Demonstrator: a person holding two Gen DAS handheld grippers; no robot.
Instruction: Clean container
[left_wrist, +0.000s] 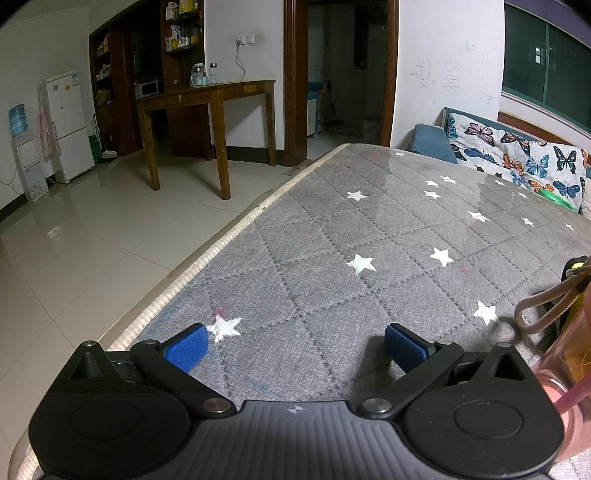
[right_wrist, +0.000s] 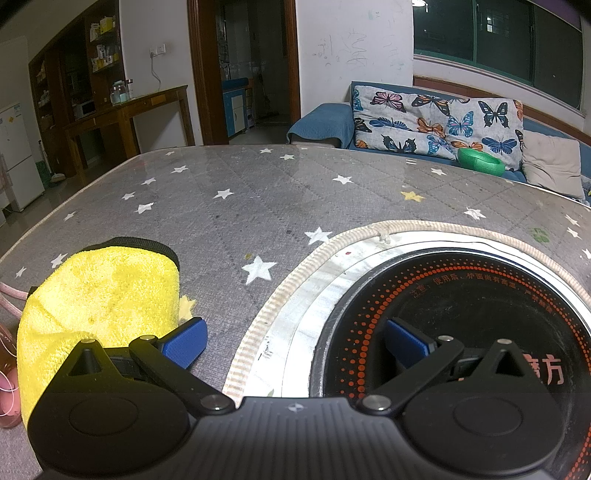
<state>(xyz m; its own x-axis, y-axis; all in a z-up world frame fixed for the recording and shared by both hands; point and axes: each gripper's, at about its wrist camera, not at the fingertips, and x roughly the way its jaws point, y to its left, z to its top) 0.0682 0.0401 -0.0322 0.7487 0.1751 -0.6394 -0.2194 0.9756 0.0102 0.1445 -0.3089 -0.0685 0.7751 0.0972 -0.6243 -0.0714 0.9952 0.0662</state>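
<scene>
A pink see-through container (left_wrist: 569, 373) with a looped cord (left_wrist: 543, 306) stands at the right edge of the left wrist view, beside my open, empty left gripper (left_wrist: 295, 345). It also shows at the left edge of the right wrist view (right_wrist: 7, 384). A yellow cloth (right_wrist: 99, 299) lies on the grey star-patterned table (right_wrist: 258, 206), just left of my open, empty right gripper (right_wrist: 295, 343). A bit of the cloth shows in the left wrist view (left_wrist: 576, 264).
A round black induction cooktop (right_wrist: 461, 306) is set into the table at the right, ringed by a beige trim (right_wrist: 332, 243). A sofa with a butterfly cushion (right_wrist: 436, 118) and a green ring (right_wrist: 480, 160) stands behind the table. The table's left edge (left_wrist: 207, 258) drops to tiled floor.
</scene>
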